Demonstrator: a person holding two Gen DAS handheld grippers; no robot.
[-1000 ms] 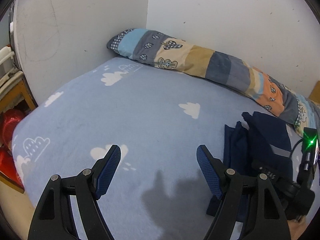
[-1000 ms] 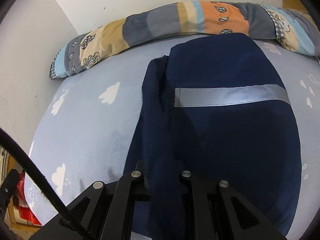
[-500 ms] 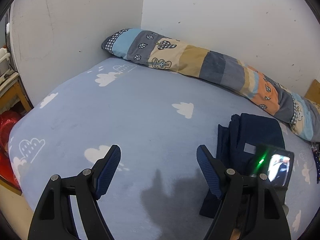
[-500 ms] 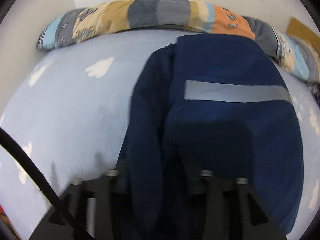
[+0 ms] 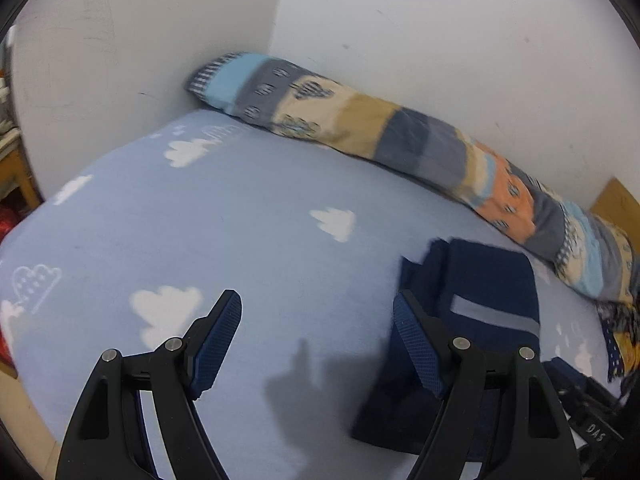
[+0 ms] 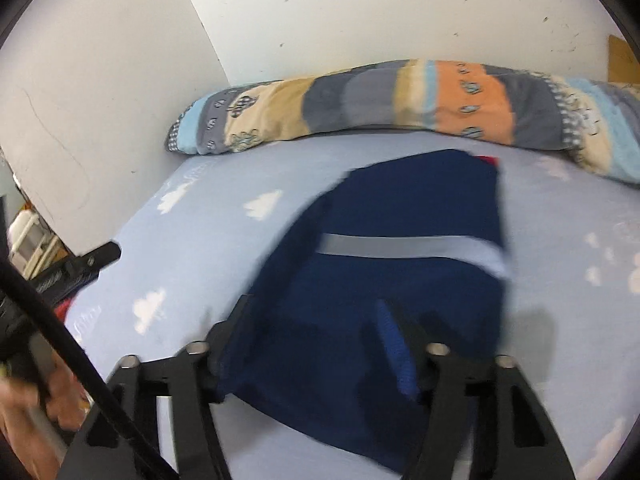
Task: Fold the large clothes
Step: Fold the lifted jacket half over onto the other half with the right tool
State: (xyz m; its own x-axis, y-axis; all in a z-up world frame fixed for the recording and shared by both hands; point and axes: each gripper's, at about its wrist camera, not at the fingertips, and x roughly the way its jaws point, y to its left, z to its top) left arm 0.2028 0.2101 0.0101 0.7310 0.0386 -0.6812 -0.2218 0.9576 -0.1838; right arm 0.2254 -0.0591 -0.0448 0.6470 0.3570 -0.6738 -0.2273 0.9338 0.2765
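A folded navy garment [image 6: 404, 248] with a grey reflective stripe [image 6: 400, 245] lies on the light blue cloud-print bed [image 6: 200, 240]. It also shows in the left wrist view [image 5: 484, 292], at the right. My right gripper [image 6: 312, 344] is open, its fingers spread to either side of the garment's near edge, which lies loose between them. My left gripper [image 5: 318, 336] is open and empty above bare sheet, left of the garment.
A long patchwork bolster [image 5: 400, 140] lies along the white back wall [image 5: 440, 40]. The bed's left edge drops to a wooden frame and red items [image 5: 8, 216]. The left gripper's body [image 6: 80, 268] shows at the left of the right wrist view.
My right gripper has opened, let go of the garment and pulled back and up. My left gripper has shifted slightly; the garment now lies flat.
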